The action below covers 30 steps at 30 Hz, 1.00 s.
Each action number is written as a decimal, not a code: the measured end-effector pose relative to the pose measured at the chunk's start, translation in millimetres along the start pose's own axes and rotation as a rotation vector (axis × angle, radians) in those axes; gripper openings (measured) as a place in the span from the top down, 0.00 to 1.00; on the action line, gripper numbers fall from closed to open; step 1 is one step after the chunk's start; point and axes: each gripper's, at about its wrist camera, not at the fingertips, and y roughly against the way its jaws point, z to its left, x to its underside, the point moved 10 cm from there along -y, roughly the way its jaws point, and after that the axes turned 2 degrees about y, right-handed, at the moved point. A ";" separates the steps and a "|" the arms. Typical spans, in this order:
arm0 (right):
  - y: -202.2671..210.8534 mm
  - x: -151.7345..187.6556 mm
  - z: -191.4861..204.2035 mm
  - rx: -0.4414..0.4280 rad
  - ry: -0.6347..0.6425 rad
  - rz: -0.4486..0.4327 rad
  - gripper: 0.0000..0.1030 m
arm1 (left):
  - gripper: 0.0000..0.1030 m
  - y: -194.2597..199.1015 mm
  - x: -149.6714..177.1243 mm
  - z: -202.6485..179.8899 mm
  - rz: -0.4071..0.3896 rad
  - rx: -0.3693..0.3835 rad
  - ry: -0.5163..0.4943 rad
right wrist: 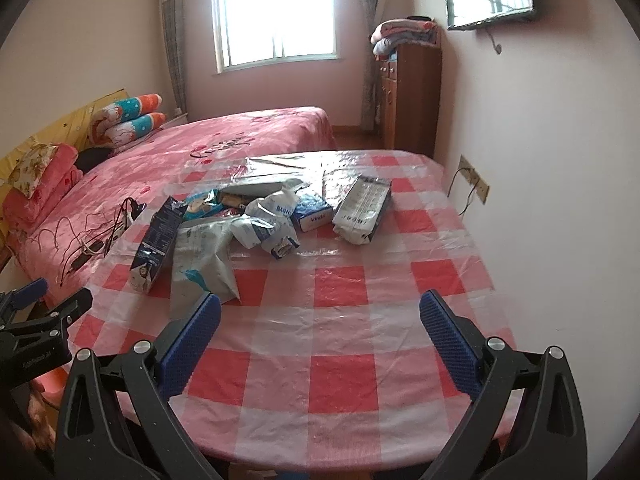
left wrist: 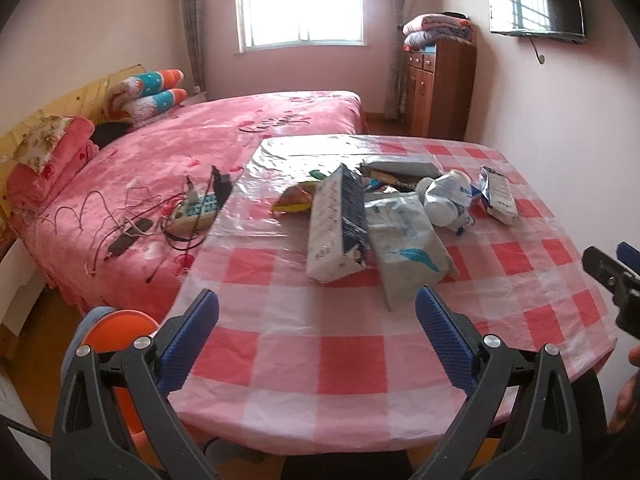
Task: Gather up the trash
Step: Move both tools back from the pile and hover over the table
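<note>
Pink walls [right wrist: 540, 120]; bright window [left wrist: 302, 0] on far wall, grey curtains [left wrist: 192, 28] either side. Bed [left wrist: 240, 128] under pink floral cover, left. Wooden cabinet [left wrist: 438, 84] in corner, folded blankets [left wrist: 438, 28] on top. TV [left wrist: 536, 0] mounted on right wall. Checked tabletop [right wrist: 340, 320] in front

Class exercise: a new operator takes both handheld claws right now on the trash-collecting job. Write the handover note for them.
Left claw: open, empty, hovering over the near edge of the table.
Right claw: open, empty, also over the near edge, to the right of the left one.
Trash: all in one heap mid-table: a tall box lying tilted, a grey mailer bag beside it, a crumpled white bag, a blue tissue pack, a flat packet off to the right, and snack wrappers behind.
Done: nothing picked up.
Left: collect every piece; no bin is in view.
</note>
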 end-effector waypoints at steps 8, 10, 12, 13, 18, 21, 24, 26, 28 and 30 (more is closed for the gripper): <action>26.9 -13.7 12.2 0.008 0.037 -0.058 0.04 | 0.04 10.7 -4.6 19.5 -0.019 -0.027 0.034; 31.0 -16.4 17.0 0.007 0.055 -0.074 0.04 | 0.04 10.5 -5.0 22.2 -0.013 -0.032 0.040; 31.5 -17.4 21.5 0.004 0.075 -0.077 0.04 | 0.04 9.5 -5.1 24.4 -0.011 -0.045 0.041; 31.7 -17.5 24.1 -0.002 0.080 -0.078 0.04 | 0.04 8.7 -4.9 26.1 -0.009 -0.050 0.043; 26.6 -16.4 39.3 -0.049 0.107 -0.060 0.04 | 0.04 4.0 -2.7 35.6 0.009 -0.070 0.064; 21.9 -15.8 48.8 -0.089 0.127 -0.049 0.04 | 0.04 0.0 -1.7 38.8 0.019 -0.086 0.064; 16.2 -15.6 57.9 -0.130 0.147 -0.038 0.04 | 0.04 -4.1 -2.5 40.1 0.025 -0.093 0.068; 10.2 -15.0 63.4 -0.170 0.142 -0.023 0.04 | 0.04 -7.3 -3.0 39.2 0.029 -0.099 0.067; 3.5 -13.0 66.9 -0.202 0.133 -0.008 0.04 | 0.04 -10.9 -2.4 39.2 0.036 -0.098 0.068; -5.9 -10.5 71.0 -0.232 0.126 0.014 0.04 | 0.04 -14.8 -0.8 38.1 0.046 -0.091 0.067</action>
